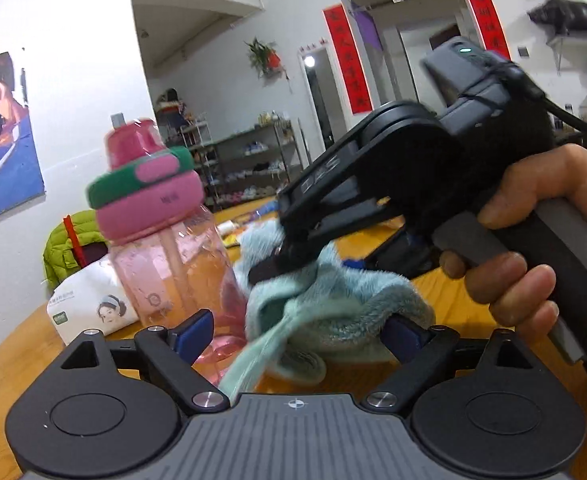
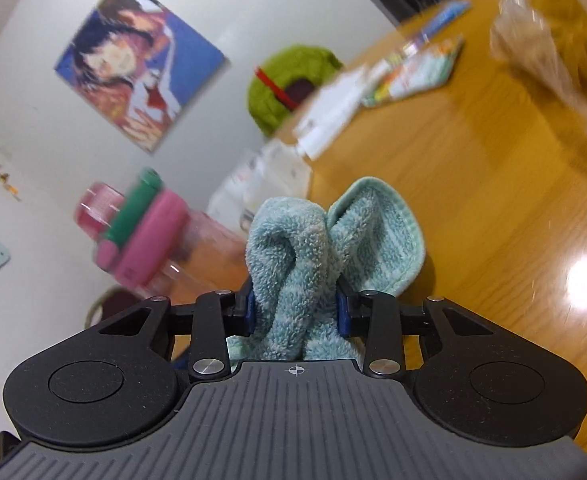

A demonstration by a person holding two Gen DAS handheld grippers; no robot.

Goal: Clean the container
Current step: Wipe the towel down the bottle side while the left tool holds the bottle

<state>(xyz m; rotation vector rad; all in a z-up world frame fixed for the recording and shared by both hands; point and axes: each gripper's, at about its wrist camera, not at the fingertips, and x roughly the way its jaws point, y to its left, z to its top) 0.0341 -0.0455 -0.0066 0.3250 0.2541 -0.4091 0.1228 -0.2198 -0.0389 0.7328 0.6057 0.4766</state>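
Bottle [image 1: 173, 248]: clear pink body, pink lid, green band; cloth [image 2: 313, 264]: pale teal, faintly striped; table [image 2: 473, 200]: honey-orange wood; gripper pads [image 1: 193, 336]: blue; jacket [image 2: 289, 80]: lime green.

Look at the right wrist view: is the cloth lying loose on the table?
No, the right gripper has its fingers shut on the teal cloth, holding it above the table.

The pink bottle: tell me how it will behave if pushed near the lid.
The pink bottle is tall with a bulky lid, so it probably tips rather than slides. It looks nearly empty, so likely light. Its clear plastic wall may be slippery.
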